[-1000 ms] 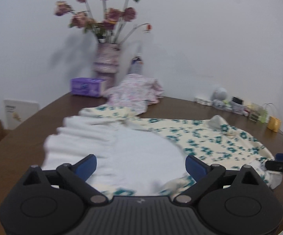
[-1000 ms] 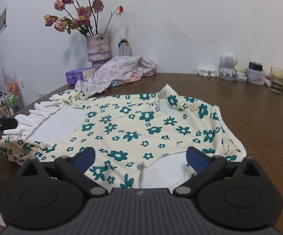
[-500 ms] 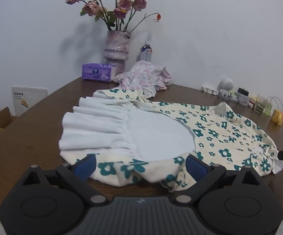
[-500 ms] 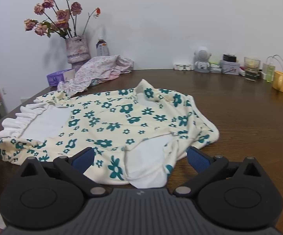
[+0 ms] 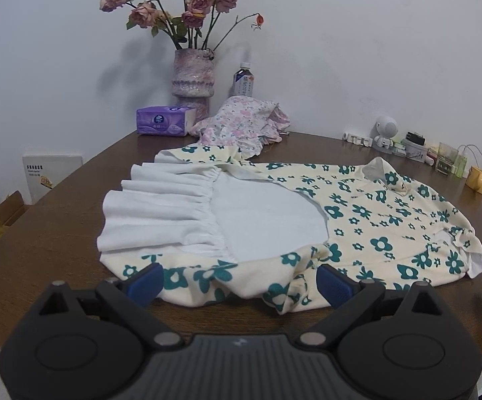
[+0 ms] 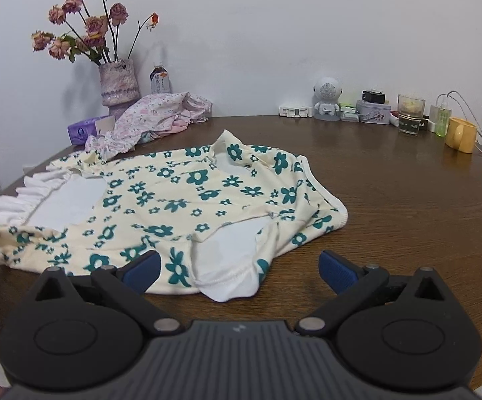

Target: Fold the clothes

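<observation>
A cream garment with teal flowers (image 5: 374, 213) (image 6: 181, 200) lies folded over on the brown table, its white ruffled hem (image 5: 161, 213) (image 6: 24, 196) showing at the left end. My left gripper (image 5: 241, 281) hovers open just before the garment's near edge, holding nothing. My right gripper (image 6: 239, 271) is open too, over the near edge where a white sleeve lining (image 6: 227, 263) sticks out. A crumpled pink floral garment (image 5: 241, 126) (image 6: 154, 116) sits at the back of the table.
A vase of dried roses (image 5: 192, 73) (image 6: 119, 83), a bottle (image 5: 242, 80), and a purple tissue pack (image 5: 164, 120) stand at the back left. A white robot figure (image 6: 327, 98), jars and a yellow mug (image 6: 460, 133) line the back right. Bare table (image 6: 424, 200) lies right of the garment.
Both grippers have pulled back toward the near table edge from over the garment. The garment lies still as laid.
</observation>
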Demonstrator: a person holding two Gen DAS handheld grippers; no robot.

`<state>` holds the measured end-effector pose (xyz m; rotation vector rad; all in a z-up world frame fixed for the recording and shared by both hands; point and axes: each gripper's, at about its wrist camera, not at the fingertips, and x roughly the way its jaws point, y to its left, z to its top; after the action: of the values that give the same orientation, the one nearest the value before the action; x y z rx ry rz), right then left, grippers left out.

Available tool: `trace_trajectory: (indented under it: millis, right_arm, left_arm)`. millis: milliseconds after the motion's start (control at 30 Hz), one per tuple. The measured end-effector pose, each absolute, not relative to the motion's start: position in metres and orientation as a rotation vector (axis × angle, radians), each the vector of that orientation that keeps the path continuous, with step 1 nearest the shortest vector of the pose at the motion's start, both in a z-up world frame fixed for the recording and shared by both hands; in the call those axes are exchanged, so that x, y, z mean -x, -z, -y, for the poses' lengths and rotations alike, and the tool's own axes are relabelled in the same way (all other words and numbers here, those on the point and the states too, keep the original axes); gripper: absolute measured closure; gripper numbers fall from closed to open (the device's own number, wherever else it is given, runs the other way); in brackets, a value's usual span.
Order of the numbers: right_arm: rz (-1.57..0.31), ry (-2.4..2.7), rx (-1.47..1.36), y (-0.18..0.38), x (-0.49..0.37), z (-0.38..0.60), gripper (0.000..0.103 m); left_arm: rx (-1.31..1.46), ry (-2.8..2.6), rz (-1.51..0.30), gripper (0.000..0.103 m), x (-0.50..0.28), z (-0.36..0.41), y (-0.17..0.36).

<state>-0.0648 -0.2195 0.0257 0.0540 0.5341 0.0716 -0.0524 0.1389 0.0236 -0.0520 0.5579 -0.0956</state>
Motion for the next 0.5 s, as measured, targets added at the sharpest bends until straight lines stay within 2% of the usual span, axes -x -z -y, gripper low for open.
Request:
trace_trajectory:
  millis: [500]
  right_arm:
    - [-0.558, -0.085, -0.017, -0.008, 0.066, 0.223, 0.000]
  left_arm:
    - [-0.052, 0.101, -0.620, 0.005, 0.042, -0.127, -0.019]
